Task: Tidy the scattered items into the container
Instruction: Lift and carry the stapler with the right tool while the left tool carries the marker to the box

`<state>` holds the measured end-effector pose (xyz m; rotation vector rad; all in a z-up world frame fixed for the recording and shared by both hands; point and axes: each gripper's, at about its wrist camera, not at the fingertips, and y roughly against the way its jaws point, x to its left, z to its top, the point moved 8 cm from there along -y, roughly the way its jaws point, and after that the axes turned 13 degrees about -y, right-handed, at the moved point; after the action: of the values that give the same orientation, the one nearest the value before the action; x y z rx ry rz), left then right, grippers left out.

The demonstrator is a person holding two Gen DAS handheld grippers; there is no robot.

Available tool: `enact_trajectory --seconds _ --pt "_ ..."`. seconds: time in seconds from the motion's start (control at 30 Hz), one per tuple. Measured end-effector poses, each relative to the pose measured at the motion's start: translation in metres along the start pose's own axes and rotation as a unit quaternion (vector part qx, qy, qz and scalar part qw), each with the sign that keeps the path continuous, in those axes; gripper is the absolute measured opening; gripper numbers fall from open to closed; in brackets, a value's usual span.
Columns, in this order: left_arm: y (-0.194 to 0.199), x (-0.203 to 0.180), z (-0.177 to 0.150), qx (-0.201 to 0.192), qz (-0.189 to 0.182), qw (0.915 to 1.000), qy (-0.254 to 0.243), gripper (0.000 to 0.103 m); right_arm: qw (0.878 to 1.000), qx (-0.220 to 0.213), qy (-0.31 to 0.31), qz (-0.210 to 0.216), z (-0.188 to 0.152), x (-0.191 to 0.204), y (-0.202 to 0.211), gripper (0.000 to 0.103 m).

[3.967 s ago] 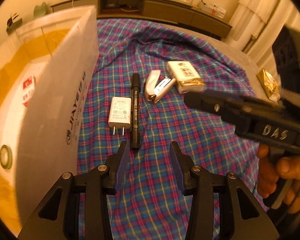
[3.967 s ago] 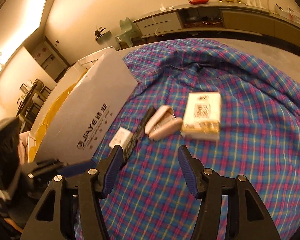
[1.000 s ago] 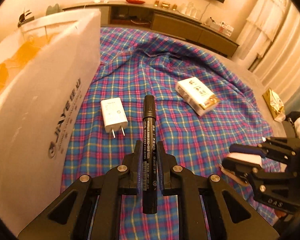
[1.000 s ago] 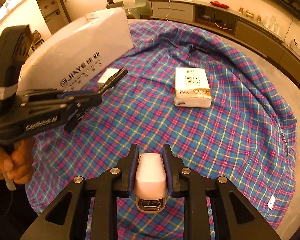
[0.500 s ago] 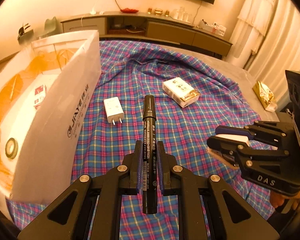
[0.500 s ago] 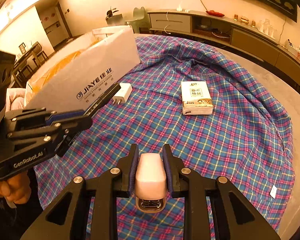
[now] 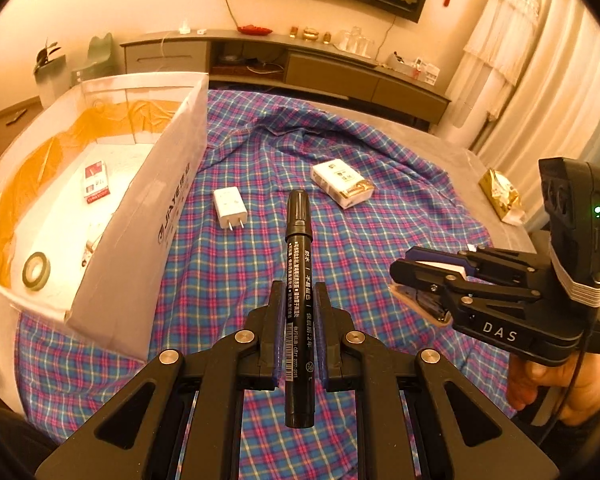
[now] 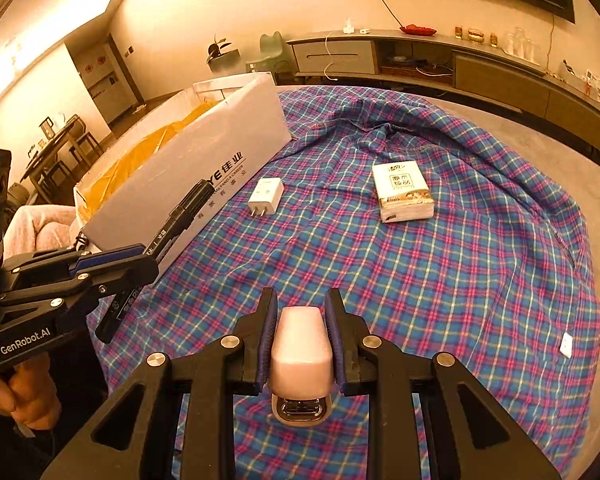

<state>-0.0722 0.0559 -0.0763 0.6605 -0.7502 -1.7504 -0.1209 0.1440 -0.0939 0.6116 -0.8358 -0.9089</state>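
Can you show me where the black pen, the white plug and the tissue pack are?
black pen (image 7: pixel 298 280), left wrist view, on its barrel.
white plug (image 7: pixel 229 207), left wrist view, on its body.
tissue pack (image 8: pixel 404 190), right wrist view, on its top.

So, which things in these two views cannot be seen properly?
- Box interior: right wrist view, hidden by its white side wall.
- Marker tip: left wrist view, capped and pointing away.
- Stapler sides: right wrist view, covered by the right gripper.
- Tissue pack print: too small in both views.
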Motion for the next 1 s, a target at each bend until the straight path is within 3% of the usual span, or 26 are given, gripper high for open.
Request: enact_trajectory --seconds 0.53,1.0 --pt "0.021 0.003 -0.01 -0.017 -0.03 0.9993 0.016 0.014 1.0 -0.006 -0.007 0.014 -0.037 0.034 0.006 0.026" --pt "0.04 0.019 -0.01 -0.037 -0.052 0.9973 0.036 0.014 0.998 -0.028 -0.022 0.054 -0.033 0.079 0.023 0.026"
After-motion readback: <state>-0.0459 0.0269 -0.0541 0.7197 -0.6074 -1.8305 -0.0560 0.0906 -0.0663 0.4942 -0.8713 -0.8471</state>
